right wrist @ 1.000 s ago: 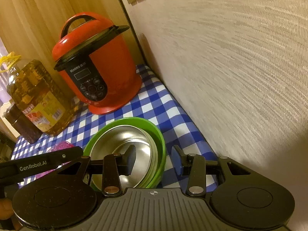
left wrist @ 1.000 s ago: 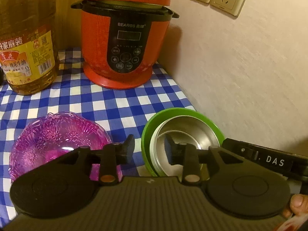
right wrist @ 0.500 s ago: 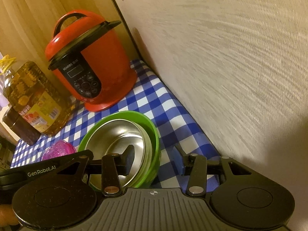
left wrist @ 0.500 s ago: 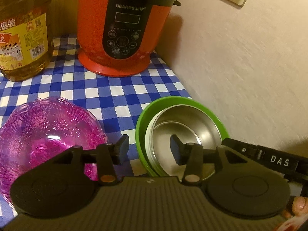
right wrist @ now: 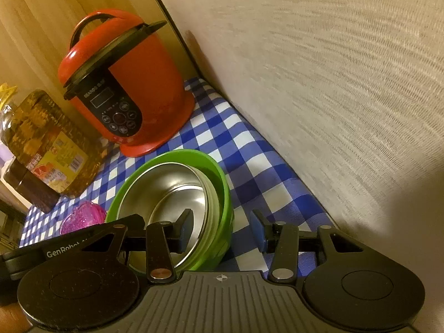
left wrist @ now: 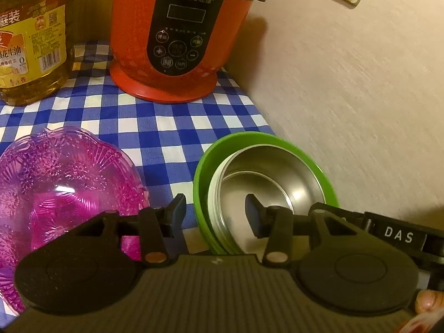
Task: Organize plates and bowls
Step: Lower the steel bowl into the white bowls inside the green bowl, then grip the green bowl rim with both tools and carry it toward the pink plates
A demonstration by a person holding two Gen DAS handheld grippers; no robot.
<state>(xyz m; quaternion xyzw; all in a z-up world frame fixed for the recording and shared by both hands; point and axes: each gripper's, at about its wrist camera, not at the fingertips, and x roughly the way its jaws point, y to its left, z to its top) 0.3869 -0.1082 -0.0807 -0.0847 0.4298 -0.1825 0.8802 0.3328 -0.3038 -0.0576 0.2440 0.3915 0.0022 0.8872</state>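
Observation:
A steel bowl (left wrist: 266, 177) sits nested inside a green bowl (left wrist: 236, 141) on the blue checked cloth by the wall. A purple glass bowl (left wrist: 55, 183) stands to its left. My left gripper (left wrist: 215, 212) is open and straddles the green bowl's left rim, one finger outside and one inside. My right gripper (right wrist: 222, 229) is open and straddles the right rim of the green bowl (right wrist: 222, 191), with the steel bowl (right wrist: 172, 191) inside. The purple bowl (right wrist: 83, 216) shows small at the left.
A red pressure cooker (left wrist: 177, 36) stands at the back by the wall corner. A big bottle of cooking oil (left wrist: 30, 44) stands to its left, with a dark jar (right wrist: 27, 191) beside it. The wall (left wrist: 347, 97) runs close along the right of the bowls.
Both grippers have moved in lower and closer to the nested bowls. The left gripper's jaws have opened wider around the green rim. The bowls have not moved.

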